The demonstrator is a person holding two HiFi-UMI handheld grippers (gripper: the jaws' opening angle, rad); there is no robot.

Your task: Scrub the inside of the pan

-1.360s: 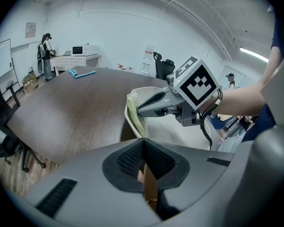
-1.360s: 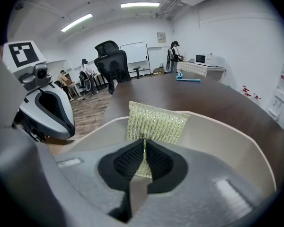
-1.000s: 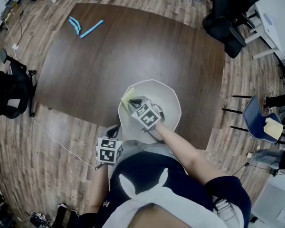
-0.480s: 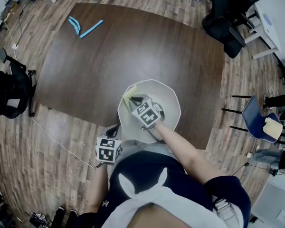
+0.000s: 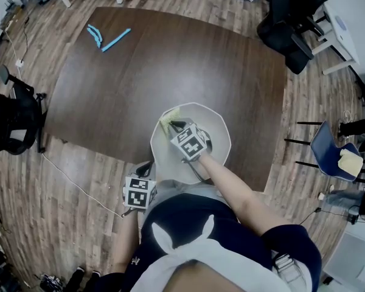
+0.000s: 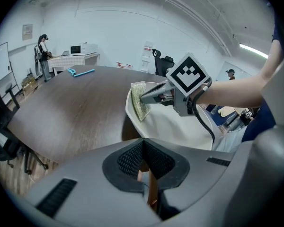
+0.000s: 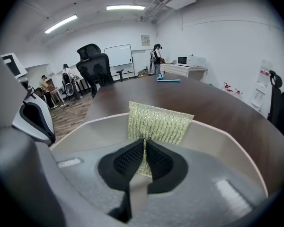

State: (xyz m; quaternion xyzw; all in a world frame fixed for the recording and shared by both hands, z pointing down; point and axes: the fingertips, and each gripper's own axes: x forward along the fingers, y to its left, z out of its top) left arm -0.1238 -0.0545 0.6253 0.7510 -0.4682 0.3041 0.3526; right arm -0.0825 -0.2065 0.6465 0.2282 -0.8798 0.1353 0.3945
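A white angular pan (image 5: 222, 128) sits at the near edge of the dark table (image 5: 170, 59). My right gripper (image 5: 174, 127) reaches into it, shut on a yellow-green scrub sponge (image 5: 168, 121). The sponge (image 6: 140, 101) rests against the inside of the pan's far-left wall (image 6: 180, 126), its top edge sticking above the rim. In the right gripper view the sponge (image 7: 158, 119) stands upright between the closed jaws (image 7: 144, 148), with the pan wall (image 7: 85, 134) behind it. My left gripper (image 5: 146, 170) sits at the table edge, shut on the brownish pan handle (image 6: 151, 193).
Blue tools (image 5: 106, 35) lie at the table's far left corner. Black office chairs (image 5: 295, 23) stand at the far right, a blue chair (image 5: 331, 157) to the right, and a black chair (image 5: 12, 120) to the left. The floor is wood planks.
The right gripper and sponge have slid a little up and to the right along the pan's far-left wall. The left gripper and pan have stayed put.
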